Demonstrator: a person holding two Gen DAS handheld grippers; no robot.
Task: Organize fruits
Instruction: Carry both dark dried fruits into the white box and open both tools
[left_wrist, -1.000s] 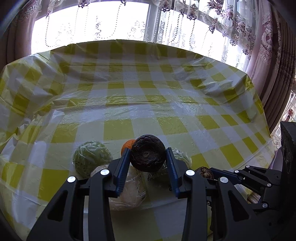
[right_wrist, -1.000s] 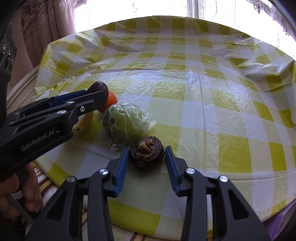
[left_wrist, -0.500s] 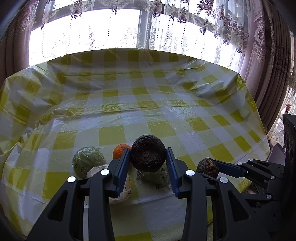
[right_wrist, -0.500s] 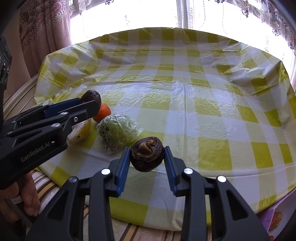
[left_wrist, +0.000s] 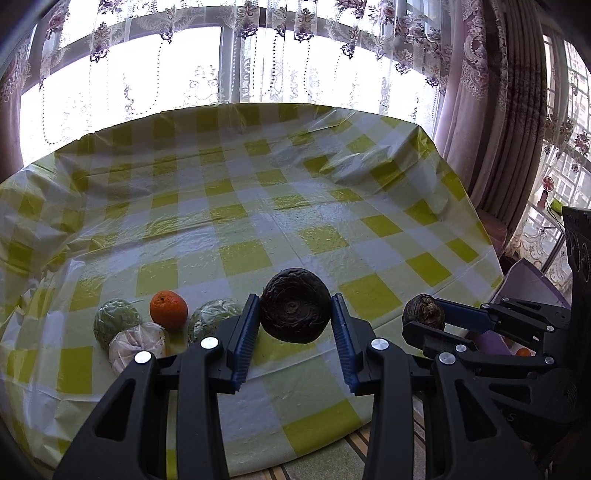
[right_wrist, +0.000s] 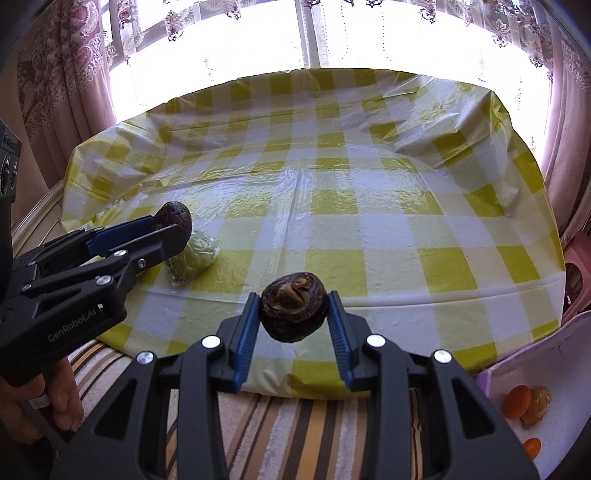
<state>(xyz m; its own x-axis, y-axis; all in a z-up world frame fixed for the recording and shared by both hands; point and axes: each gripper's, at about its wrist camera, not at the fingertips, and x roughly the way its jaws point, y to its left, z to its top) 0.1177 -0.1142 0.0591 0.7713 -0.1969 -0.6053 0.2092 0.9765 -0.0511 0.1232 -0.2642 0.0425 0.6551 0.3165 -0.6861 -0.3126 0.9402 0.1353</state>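
My left gripper (left_wrist: 295, 314) is shut on a dark wrinkled round fruit (left_wrist: 295, 304), held above the table's near edge. My right gripper (right_wrist: 293, 312) is shut on a second dark wrinkled fruit (right_wrist: 293, 306), also lifted over the near edge; it shows at the right of the left wrist view (left_wrist: 423, 314). On the yellow-checked tablecloth (left_wrist: 295, 206) lie an orange (left_wrist: 168, 309), two green wrapped fruits (left_wrist: 115, 323) (left_wrist: 216, 317) and a pale bagged fruit (left_wrist: 136, 345). The left gripper's fruit shows in the right wrist view (right_wrist: 173, 218).
A white-and-pink box (right_wrist: 535, 398) at the lower right, below the table, holds orange fruits (right_wrist: 517, 402). A striped cloth (right_wrist: 280, 424) lies below the table edge. Curtains and a bright window stand behind the table.
Both grippers have pulled back and up from the table with their dark fruits. The fruits on the cloth now look farther away. The box at the lower right has come into view.
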